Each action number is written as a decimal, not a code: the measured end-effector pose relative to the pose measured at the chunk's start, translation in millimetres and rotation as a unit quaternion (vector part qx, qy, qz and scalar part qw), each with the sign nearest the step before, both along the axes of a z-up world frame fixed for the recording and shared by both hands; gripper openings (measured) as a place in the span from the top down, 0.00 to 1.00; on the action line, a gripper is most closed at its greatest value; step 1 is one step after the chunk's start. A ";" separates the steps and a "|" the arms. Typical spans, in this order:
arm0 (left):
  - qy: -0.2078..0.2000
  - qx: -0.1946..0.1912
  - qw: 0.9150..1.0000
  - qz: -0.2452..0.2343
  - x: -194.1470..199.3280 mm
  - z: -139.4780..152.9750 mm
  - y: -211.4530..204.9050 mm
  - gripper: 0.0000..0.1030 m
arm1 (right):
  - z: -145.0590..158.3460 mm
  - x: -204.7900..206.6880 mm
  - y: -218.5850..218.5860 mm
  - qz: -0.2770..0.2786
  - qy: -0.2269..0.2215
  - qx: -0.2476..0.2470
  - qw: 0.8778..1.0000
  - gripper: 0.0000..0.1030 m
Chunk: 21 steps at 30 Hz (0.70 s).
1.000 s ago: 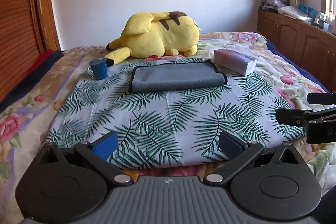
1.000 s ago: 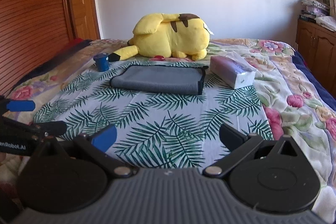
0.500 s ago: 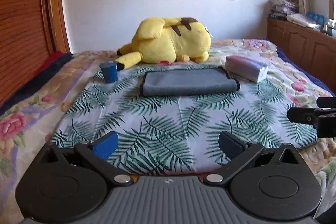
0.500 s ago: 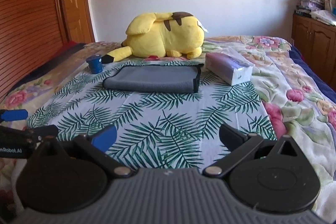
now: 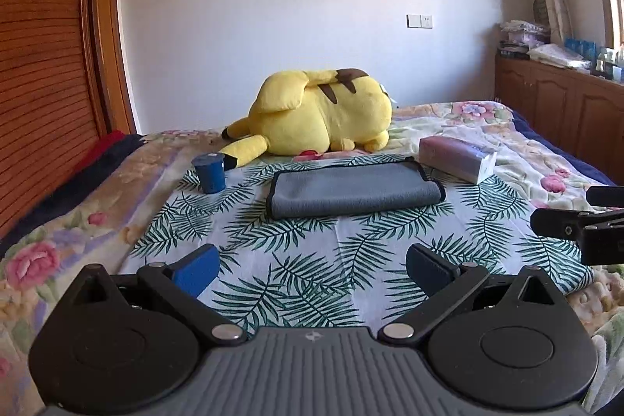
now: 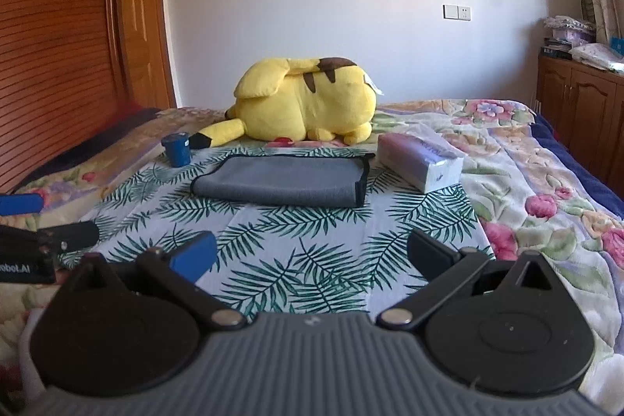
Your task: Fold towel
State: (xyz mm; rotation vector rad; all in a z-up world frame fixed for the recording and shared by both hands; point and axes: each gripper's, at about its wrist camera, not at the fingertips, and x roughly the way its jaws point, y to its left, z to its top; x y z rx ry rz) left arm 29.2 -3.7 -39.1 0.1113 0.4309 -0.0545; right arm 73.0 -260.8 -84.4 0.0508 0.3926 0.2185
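Observation:
A grey towel (image 5: 353, 189) with a dark edge lies folded flat on the palm-leaf cloth (image 5: 312, 252) on the bed; it also shows in the right wrist view (image 6: 282, 180). My left gripper (image 5: 312, 269) is open and empty, well short of the towel, over the near part of the cloth. My right gripper (image 6: 310, 254) is open and empty, also well back from the towel. Each gripper shows at the edge of the other's view: the right one (image 5: 581, 221), the left one (image 6: 43, 221).
A yellow plush toy (image 5: 316, 117) lies behind the towel. A small blue cup (image 5: 209, 172) stands left of it, a tissue pack (image 5: 458, 158) right of it. A wooden wardrobe (image 5: 43, 84) is on the left, a wooden cabinet (image 5: 557, 104) on the right.
Both grippers have drawn back and tilted up, so the towel and bed sit lower and farther in view. Both stay open. The towel has not moved.

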 end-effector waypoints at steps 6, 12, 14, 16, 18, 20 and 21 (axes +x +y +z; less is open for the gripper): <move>-0.011 -0.003 1.000 0.001 -1.8 5.6 0.0 0.00 | 1.4 -1.2 0.5 0.000 -0.009 0.000 1.000 0.00; -0.021 -0.009 1.000 -0.001 -3.4 13.5 0.1 0.00 | 4.8 -5.2 -0.3 -0.003 -0.025 0.002 1.000 0.00; -0.026 -0.011 1.000 -0.001 -4.6 16.5 0.8 0.00 | 6.6 -7.4 -1.3 -0.005 -0.032 0.004 0.999 0.00; -0.032 -0.011 0.999 0.001 -5.8 19.4 1.1 0.00 | 8.3 -9.0 -2.3 -0.008 -0.038 0.007 0.999 0.00; -0.038 -0.007 0.999 0.002 -7.0 21.8 1.2 0.00 | 9.8 -11.0 -3.9 -0.010 -0.045 0.010 0.999 0.00; -0.045 -0.001 0.999 0.004 -7.6 23.9 0.7 0.00 | 11.1 -13.2 -5.2 -0.012 -0.054 0.012 0.998 0.00; -0.048 0.001 0.999 0.004 -8.2 24.6 0.5 0.00 | 11.8 -14.2 -6.0 -0.014 -0.058 0.012 0.998 0.00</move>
